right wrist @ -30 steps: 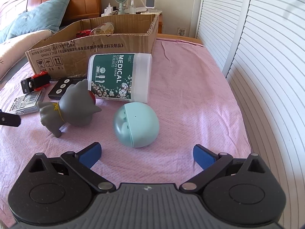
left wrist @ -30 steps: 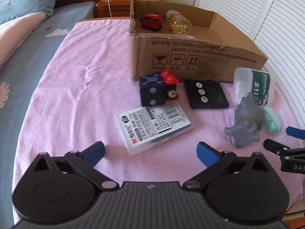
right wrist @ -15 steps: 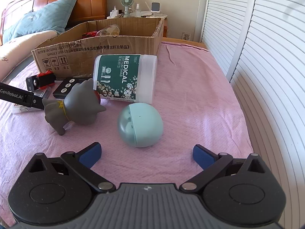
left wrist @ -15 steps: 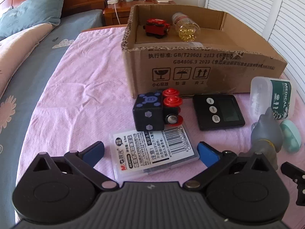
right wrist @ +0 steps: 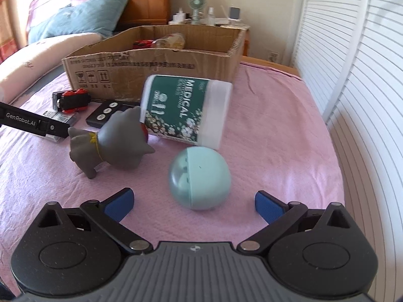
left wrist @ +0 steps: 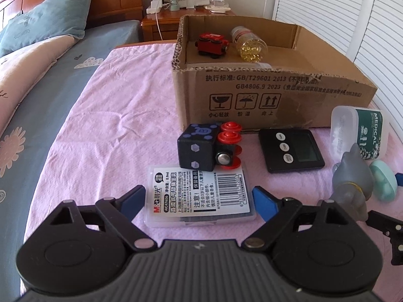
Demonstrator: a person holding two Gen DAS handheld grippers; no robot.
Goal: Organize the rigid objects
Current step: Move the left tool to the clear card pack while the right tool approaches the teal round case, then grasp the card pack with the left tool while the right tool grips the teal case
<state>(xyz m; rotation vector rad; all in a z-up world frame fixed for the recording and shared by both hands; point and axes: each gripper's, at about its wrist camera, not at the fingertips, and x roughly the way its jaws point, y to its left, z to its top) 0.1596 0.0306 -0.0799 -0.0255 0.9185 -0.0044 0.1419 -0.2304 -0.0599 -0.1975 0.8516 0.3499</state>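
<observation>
A clear plastic case (left wrist: 201, 196) with a printed label lies on the pink cloth between the blue pads of my left gripper (left wrist: 199, 198). Its jaws are closing, with a sliver of room left on each side. Just beyond the case stands a black cube toy (left wrist: 199, 148) with red knobs. My right gripper (right wrist: 194, 202) is open, and a teal egg-shaped ball (right wrist: 200, 177) sits just ahead of its fingertips. The open cardboard box (left wrist: 252, 93) holds a red toy car (left wrist: 212, 45) and a bottle of yellow capsules (left wrist: 248, 45).
A black timer (left wrist: 292, 149), a grey toy figure (right wrist: 118, 138) and a cotton swab tub (right wrist: 186, 110) on its side lie in front of the box. White louvred doors (right wrist: 365, 100) run along the right. A blue bedspread (left wrist: 50, 95) lies left of the pink cloth.
My left gripper has come forward until the clear case sits between its pads, and its jaws have narrowed. My right gripper has edged closer to the teal ball and tilted slightly.
</observation>
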